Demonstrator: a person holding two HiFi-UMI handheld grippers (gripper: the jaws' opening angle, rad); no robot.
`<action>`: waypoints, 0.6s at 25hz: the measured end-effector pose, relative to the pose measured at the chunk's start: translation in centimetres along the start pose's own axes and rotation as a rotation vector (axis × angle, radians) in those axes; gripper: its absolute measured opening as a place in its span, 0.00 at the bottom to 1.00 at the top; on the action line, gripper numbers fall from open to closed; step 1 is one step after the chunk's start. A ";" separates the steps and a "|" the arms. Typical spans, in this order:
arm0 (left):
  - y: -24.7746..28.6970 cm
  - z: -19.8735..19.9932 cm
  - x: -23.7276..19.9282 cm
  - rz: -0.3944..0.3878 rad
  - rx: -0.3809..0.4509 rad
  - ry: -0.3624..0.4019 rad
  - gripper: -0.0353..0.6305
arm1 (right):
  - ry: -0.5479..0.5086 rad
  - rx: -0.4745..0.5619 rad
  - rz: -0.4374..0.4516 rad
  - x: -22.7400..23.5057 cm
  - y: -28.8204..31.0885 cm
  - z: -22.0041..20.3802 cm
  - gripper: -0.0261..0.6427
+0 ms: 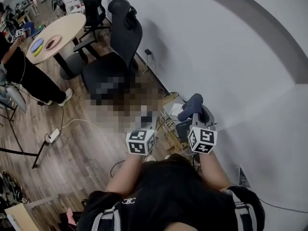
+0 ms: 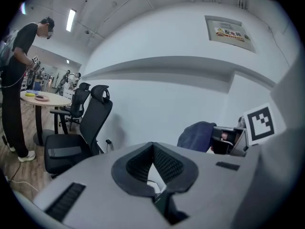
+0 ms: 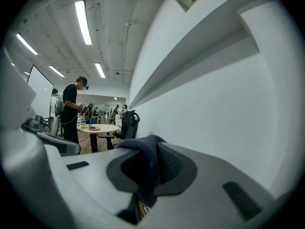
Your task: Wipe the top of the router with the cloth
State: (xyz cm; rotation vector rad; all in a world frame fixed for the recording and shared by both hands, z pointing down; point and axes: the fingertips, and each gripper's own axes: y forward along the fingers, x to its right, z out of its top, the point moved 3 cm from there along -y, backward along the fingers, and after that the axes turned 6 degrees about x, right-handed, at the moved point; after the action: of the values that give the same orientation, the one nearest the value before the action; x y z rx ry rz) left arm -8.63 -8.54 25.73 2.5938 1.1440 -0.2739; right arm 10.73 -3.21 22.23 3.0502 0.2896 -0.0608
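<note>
My right gripper (image 1: 198, 113) is shut on a dark blue cloth (image 1: 191, 106), which bunches up over its closed jaws (image 3: 145, 161). The same cloth (image 2: 198, 136) shows beside the right gripper's marker cube (image 2: 261, 123) in the left gripper view. My left gripper (image 1: 143, 124) is held level with it to the left; its pads (image 2: 167, 163) meet with nothing between them. Below both grippers, at the foot of the wall, sit a white box (image 1: 174, 110) and a dark device (image 1: 183, 128) among cables. I cannot tell which of these is the router.
A black office chair (image 1: 118, 57) stands close ahead to the left, along the white wall (image 1: 231, 57). Farther off are a round table (image 1: 55, 32) and a standing person (image 1: 24, 76). A power strip (image 1: 53, 136) and cords lie on the wooden floor.
</note>
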 end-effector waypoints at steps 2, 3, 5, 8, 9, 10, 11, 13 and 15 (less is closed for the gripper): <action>0.4 -0.4 -0.1 0.009 -0.013 -0.002 0.05 | -0.003 -0.005 -0.009 0.7 0.6 -0.4 0.06; 0.7 -0.8 0.0 0.015 -0.023 -0.005 0.05 | -0.004 -0.012 -0.013 1.2 0.9 -0.8 0.06; 1.6 -1.7 0.3 0.027 -0.048 -0.012 0.05 | 0.000 -0.033 -0.017 2.4 1.5 -1.7 0.06; 3.2 -3.0 1.0 0.049 -0.086 -0.017 0.05 | 0.009 -0.066 -0.012 4.5 2.6 -3.3 0.06; 3.9 -3.3 1.3 0.056 -0.096 -0.020 0.05 | 0.012 -0.079 -0.009 5.2 3.2 -3.9 0.06; 4.5 -3.6 1.6 0.063 -0.106 -0.023 0.05 | 0.013 -0.094 -0.006 5.9 3.7 -4.4 0.06; 5.0 -3.9 1.9 0.069 -0.114 -0.026 0.05 | 0.015 -0.107 -0.003 6.7 4.2 -5.0 0.06; 5.8 -4.5 2.4 0.080 -0.133 -0.024 0.05 | 0.020 -0.129 0.000 8.1 5.1 -6.0 0.06; 6.5 -5.1 2.6 0.096 -0.150 -0.027 0.05 | 0.033 -0.156 0.017 9.0 6.2 -7.1 0.06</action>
State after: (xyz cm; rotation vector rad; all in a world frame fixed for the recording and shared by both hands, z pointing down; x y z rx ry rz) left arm -1.75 -9.18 31.03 2.4964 0.9883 -0.1938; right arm 20.95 -6.99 29.29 2.9004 0.2569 0.0129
